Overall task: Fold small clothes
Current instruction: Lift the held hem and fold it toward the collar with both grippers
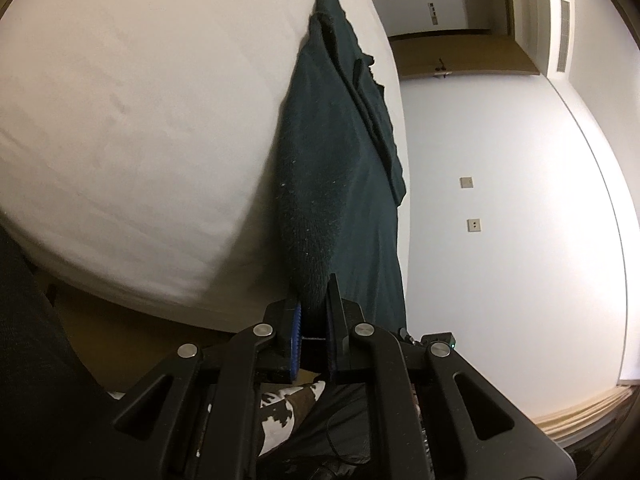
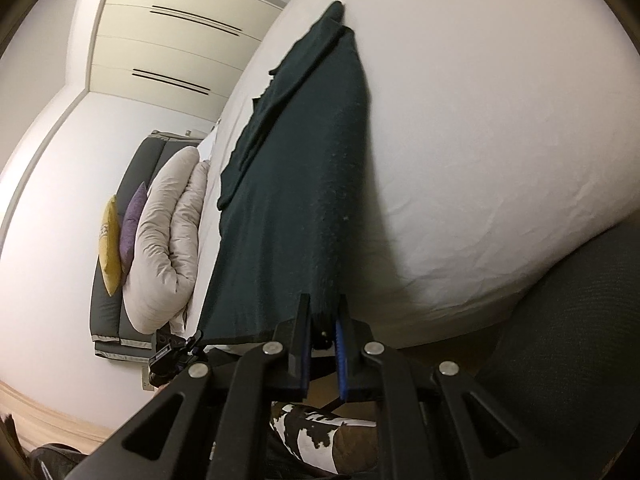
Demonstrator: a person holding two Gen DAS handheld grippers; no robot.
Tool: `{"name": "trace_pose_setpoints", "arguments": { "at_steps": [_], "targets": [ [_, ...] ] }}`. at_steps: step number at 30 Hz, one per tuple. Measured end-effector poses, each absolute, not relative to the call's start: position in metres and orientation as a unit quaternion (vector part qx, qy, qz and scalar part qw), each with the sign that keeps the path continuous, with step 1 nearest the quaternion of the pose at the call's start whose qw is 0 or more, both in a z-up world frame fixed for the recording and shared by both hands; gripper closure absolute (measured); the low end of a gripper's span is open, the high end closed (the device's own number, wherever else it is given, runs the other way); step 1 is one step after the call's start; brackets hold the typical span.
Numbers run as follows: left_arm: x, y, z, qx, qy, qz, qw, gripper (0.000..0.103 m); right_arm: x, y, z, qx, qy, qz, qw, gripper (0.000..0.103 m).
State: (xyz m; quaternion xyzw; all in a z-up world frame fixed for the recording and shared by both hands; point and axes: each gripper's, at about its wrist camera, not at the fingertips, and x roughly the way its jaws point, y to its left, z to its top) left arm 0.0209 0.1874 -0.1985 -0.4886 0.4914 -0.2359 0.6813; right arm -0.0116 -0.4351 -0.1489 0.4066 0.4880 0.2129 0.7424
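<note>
A dark green knitted garment (image 1: 340,160) lies stretched lengthwise on the white bed (image 1: 120,120), with a folded layer along its far part. My left gripper (image 1: 314,300) is shut on one near corner, and the cloth bunches between its blue pads (image 1: 296,320). The right wrist view shows the same garment (image 2: 300,180) from its other side, spread over the bed (image 2: 500,120). My right gripper (image 2: 325,308) is shut on the opposite near corner, with the hem pinched between its fingers. The near edge runs taut and lifted between the two grips.
Beige pillows (image 2: 164,232) with a purple cushion (image 2: 132,224) and a yellow cushion (image 2: 109,244) lean on a grey headboard at the bed's head. A dark fabric seat (image 2: 580,340) sits at the lower right. A person's patterned clothing (image 2: 312,428) shows beneath the grippers. White walls and a doorway (image 1: 452,28) lie beyond.
</note>
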Motion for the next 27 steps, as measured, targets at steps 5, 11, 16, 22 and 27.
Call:
{"name": "trace_pose_setpoints", "arguments": {
  "at_steps": [5, 11, 16, 22, 27],
  "targets": [
    [0.019, 0.187, -0.185, -0.490, 0.475, -0.237, 0.691, 0.095, -0.010, -0.435, -0.141, 0.412, 0.476, 0.216, 0.746, 0.092],
    [0.026, 0.183, -0.158, -0.484, 0.456, -0.253, 0.703, 0.095, -0.006, -0.434, -0.124, 0.424, 0.453, 0.235, 0.748, 0.092],
    [0.035, 0.181, -0.139, -0.488, 0.434, -0.266, 0.709, 0.095, -0.001, -0.436, -0.110, 0.442, 0.427, 0.251, 0.748, 0.092],
    [0.052, 0.184, -0.119, -0.498, 0.404, -0.273, 0.718, 0.095, 0.012, -0.443, -0.095, 0.472, 0.390, 0.263, 0.746, 0.092],
    [0.077, 0.182, -0.099, -0.488, 0.388, -0.278, 0.730, 0.095, 0.032, -0.443, -0.079, 0.476, 0.368, 0.270, 0.752, 0.092]
  ]
}}
